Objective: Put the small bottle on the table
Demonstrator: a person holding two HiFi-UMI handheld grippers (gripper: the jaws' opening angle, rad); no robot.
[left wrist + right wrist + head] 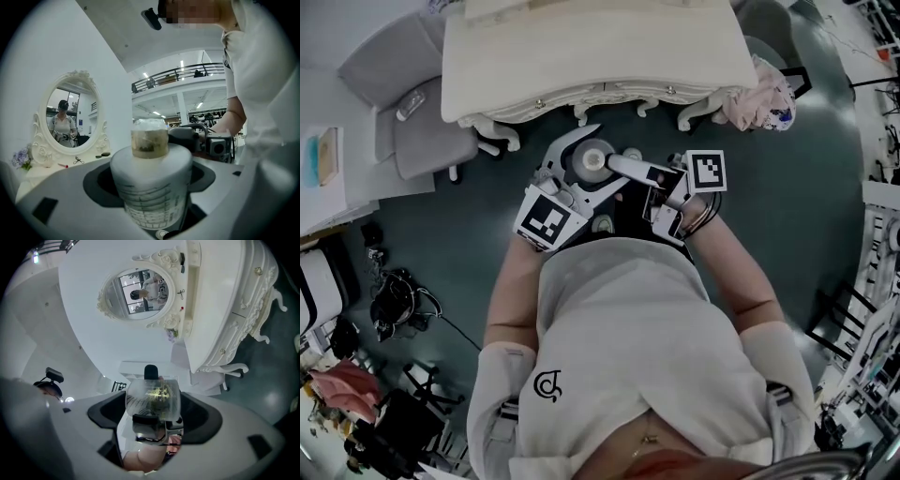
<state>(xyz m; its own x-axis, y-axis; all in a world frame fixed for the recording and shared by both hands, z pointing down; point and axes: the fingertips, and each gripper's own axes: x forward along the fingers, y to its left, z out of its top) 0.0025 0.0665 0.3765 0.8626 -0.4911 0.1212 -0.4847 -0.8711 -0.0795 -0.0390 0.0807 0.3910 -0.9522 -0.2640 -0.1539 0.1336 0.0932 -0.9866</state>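
A white bottle (591, 159) with a printed label (152, 187) stands upright in my left gripper (581, 167), whose jaws are shut on its body (152, 197). Its yellowish neck carries a clear cap (150, 136). My right gripper (623, 171) comes in from the right at the bottle's top. In the right gripper view the clear cap (153, 399) fills the gap between the jaws of the right gripper (153, 405) and touches both pads. Both grippers are held in front of the person's chest, above the dark floor and short of the table.
The cream dressing table (600, 56) stands just beyond the grippers, with an oval mirror (65, 119) on it and small items such as scissors (77, 161) on its top. A grey chair (412, 112) stands left of the table. A pink cloth (759, 98) lies at the table's right end.
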